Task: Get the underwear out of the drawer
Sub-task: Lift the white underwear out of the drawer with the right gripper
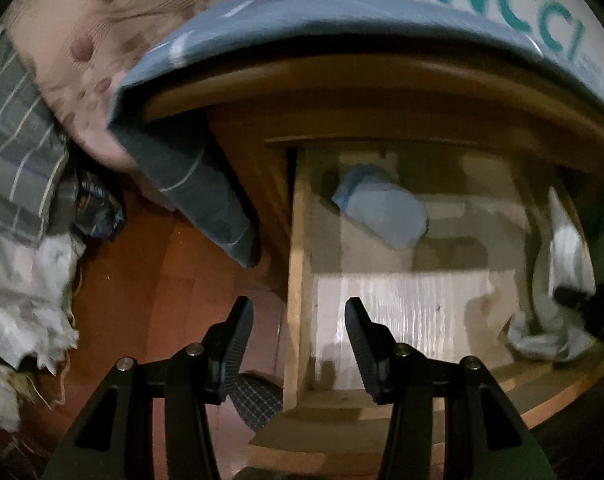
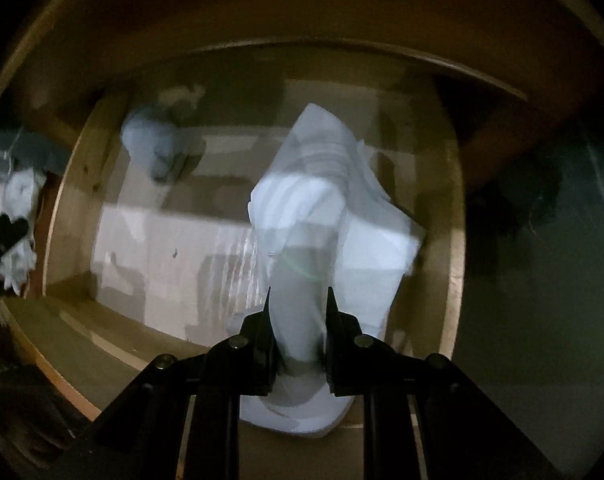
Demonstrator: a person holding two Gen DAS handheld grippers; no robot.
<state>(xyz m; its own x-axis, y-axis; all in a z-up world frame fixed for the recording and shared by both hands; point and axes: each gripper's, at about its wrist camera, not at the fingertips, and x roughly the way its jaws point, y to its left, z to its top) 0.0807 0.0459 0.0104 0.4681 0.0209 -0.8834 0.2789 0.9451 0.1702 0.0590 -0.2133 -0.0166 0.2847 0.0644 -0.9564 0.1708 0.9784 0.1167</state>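
Drawer [image 2: 78, 184]: pale wood, pulled out, fills middle of right wrist view; dim light.
Right gripper [image 2: 299, 300]: jaws closed on white underwear [image 2: 302, 200], hanging above drawer floor at centre.
Left gripper [image 1: 299, 312]: jaws partly open, nothing betw. them, over drawer's left wall.
Blue bundle [image 1: 382, 212]: upper centre in left view, inside drawer.
Bedding [image 1: 182, 168]: upper left, grey-blue, hangs beside drawer.

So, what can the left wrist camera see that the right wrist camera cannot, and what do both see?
Only the left wrist view shows the blue-grey bed sheet hanging beside the drawer, the reddish-brown floor and the open, empty left gripper. Only the right wrist view shows the right gripper shut on the white cloth underwear, lifted over the drawer. Both show the pale wooden drawer and the light blue folded garment lying at its back.
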